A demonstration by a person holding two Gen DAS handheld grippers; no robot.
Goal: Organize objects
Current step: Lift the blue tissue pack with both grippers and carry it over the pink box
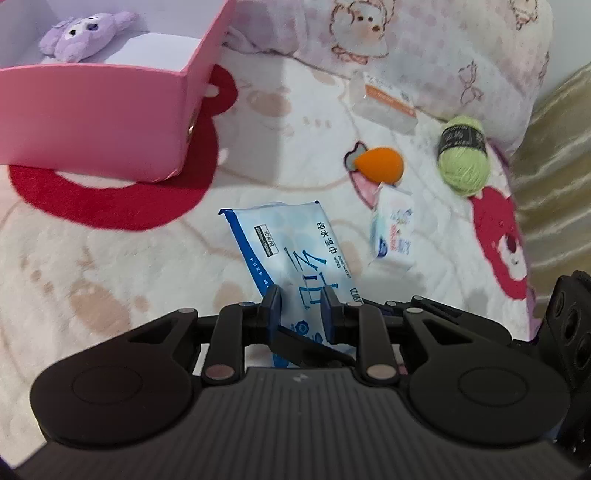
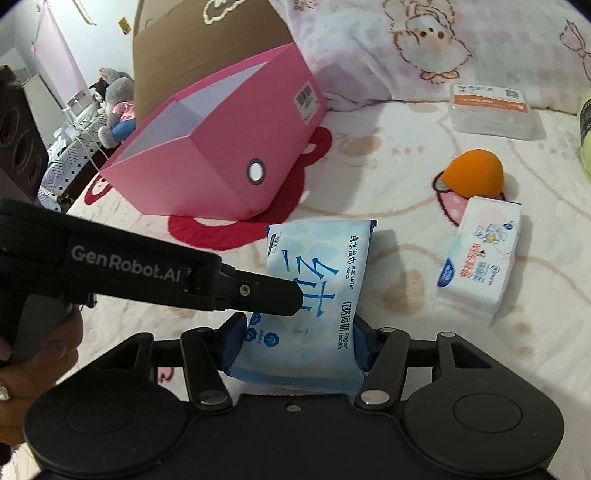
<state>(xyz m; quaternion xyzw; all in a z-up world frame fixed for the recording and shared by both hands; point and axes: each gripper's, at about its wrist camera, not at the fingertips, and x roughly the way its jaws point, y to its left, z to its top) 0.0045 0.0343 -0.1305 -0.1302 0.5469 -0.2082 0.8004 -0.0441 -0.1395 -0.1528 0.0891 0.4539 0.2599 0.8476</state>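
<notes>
Wipes pack [image 1: 295, 254] clamped between left gripper [image 1: 303, 306] and right gripper [image 2: 299, 338] jaws, near pink box [image 2: 221, 147]. Purple plush [image 1: 83, 35] inside box, left wrist view only.

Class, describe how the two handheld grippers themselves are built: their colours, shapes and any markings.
Both the left gripper and right gripper are matte black, with ribbed bodies, round side discs, silver rivets on linkage bars and dark blue fingertip pads. White "GenRobot.AI" lettering marks the left one's side. No cables visible.

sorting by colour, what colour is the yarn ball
Light green yarn ball with a black label, clearest in the left wrist view.
</notes>
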